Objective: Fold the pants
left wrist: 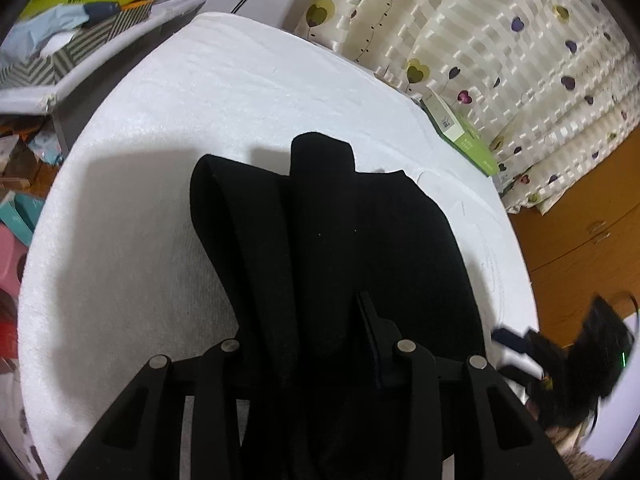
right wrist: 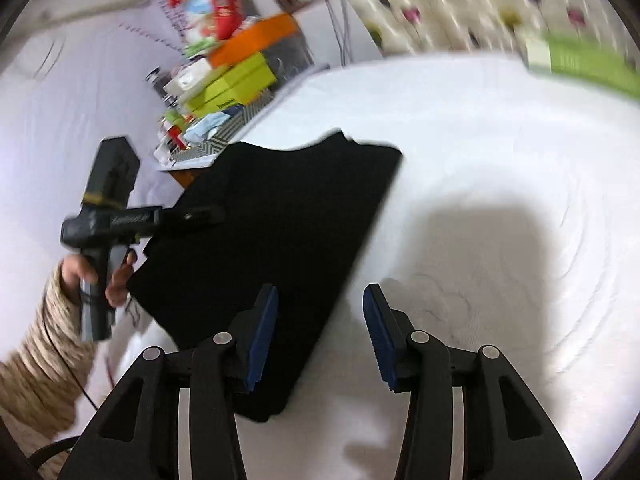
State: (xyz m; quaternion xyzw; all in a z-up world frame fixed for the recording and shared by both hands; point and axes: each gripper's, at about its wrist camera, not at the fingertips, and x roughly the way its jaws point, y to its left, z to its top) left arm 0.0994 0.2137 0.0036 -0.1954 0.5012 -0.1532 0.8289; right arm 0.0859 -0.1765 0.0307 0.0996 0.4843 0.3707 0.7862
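The left tool [left wrist: 304, 344] is seen clamped on the black pants [left wrist: 332, 232]: cloth is bunched betw. its fingers and hides most of them, w/ only the edge of one pad [left wrist: 370, 320] showing on the rt side. From the grip, the pants hang and drape fwd, w/ two rounded folds rising ahead of the tool and the rest spread to the rt onto the white bed [left wrist: 168, 152].

In the rt wrist view the right tool [right wrist: 320, 332] is held wide apart, w/ nothing betw. its blue pads [right wrist: 262, 336]. The left pad is over the near edge of the pants [right wrist: 272, 240]; contact can't be told. The right pad is over bare sheet. The pants lie as a flat dark panel ahead and to the left of this tool.

Further left, the other tool's handle is gripped by a hand [right wrist: 114, 280] in a beige knit sleeve [right wrist: 36, 360], held upright, w/ its fingers reaching into the cloth's far-left edge.

A green box [left wrist: 460, 132] lies at the bed's far edge, ahead-rt of the left tool, by a heart-print curtain [left wrist: 500, 40]. Stacked boxes [right wrist: 228, 76] are seen ahead-left of the right tool, off the bed.
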